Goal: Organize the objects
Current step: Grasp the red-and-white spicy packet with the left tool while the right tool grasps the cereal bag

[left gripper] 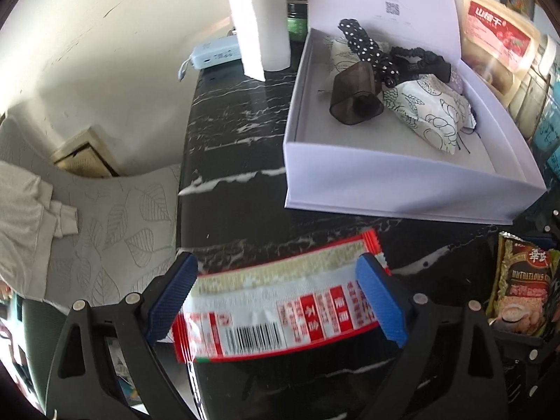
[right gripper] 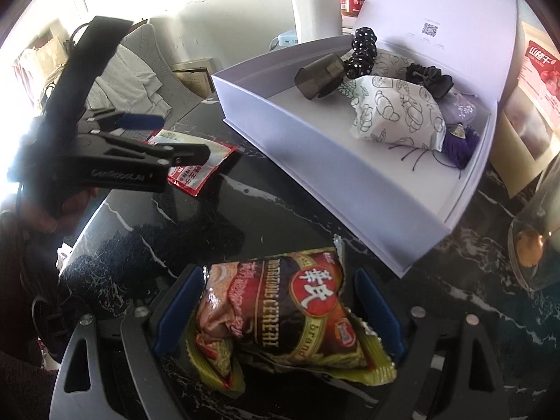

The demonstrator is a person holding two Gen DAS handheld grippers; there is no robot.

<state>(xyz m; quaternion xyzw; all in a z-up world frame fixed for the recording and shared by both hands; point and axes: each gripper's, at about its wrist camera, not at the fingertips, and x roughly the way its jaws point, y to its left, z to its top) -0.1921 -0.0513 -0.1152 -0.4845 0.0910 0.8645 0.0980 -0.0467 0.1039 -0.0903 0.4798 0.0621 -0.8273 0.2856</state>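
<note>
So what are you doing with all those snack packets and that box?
A person is tidying a dark marble table with a gripper in each hand. The left gripper is open around a red and white packet lying flat. The right gripper is open around a cereal packet. Neither is squeezed yet. The open white box already holds scrunchies and small pouches.

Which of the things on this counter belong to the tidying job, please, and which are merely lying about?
Job: red sachet between left gripper jaws; cereal packet between right gripper jaws; white box with items already inside.

Lying about: paper roll, power bank, green jar, snack bag.
</note>
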